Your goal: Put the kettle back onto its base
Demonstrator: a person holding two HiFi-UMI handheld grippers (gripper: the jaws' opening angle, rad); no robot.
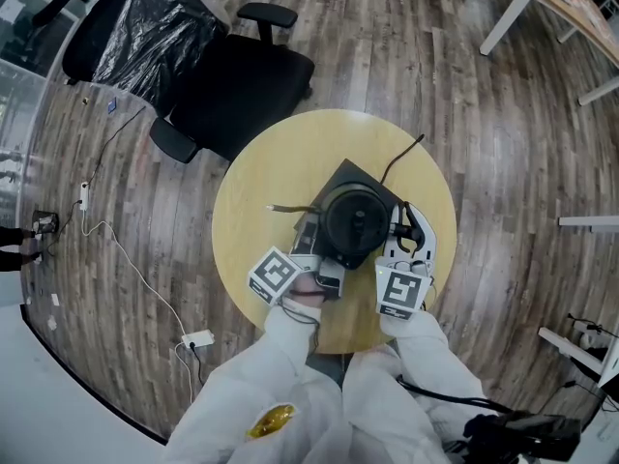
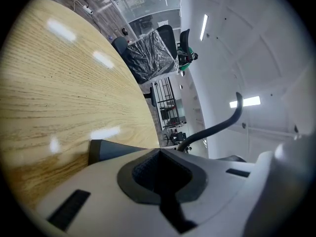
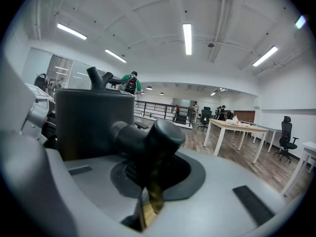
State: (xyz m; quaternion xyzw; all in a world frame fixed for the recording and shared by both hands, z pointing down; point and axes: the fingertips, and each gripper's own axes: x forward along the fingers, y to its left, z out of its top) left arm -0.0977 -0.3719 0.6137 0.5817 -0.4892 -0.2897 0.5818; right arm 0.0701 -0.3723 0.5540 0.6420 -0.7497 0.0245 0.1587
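Note:
A black kettle (image 1: pixel 353 222) stands over a dark square base (image 1: pixel 346 174) in the middle of the round wooden table (image 1: pixel 280 162); I cannot tell whether it rests on the base. My right gripper (image 1: pixel 404 232) is at its right side. In the right gripper view the kettle's body (image 3: pixel 86 122) fills the left, and its black handle (image 3: pixel 148 135) lies in the pad hollow with the right gripper (image 3: pixel 148 191) shut on it. My left gripper (image 1: pixel 324 259) sits at the kettle's near left. Its jaws meet with nothing between them (image 2: pixel 160 181), beside the base's edge (image 2: pixel 106 149).
The base's black cord (image 1: pixel 401 158) runs to the table's far right edge. A black office chair (image 1: pixel 232 85) with a black plastic cover (image 1: pixel 145 32) stands behind the table. A white-legged desk (image 1: pixel 561 8) is at far right. A white power strip (image 1: pixel 198 338) lies on the floor at left.

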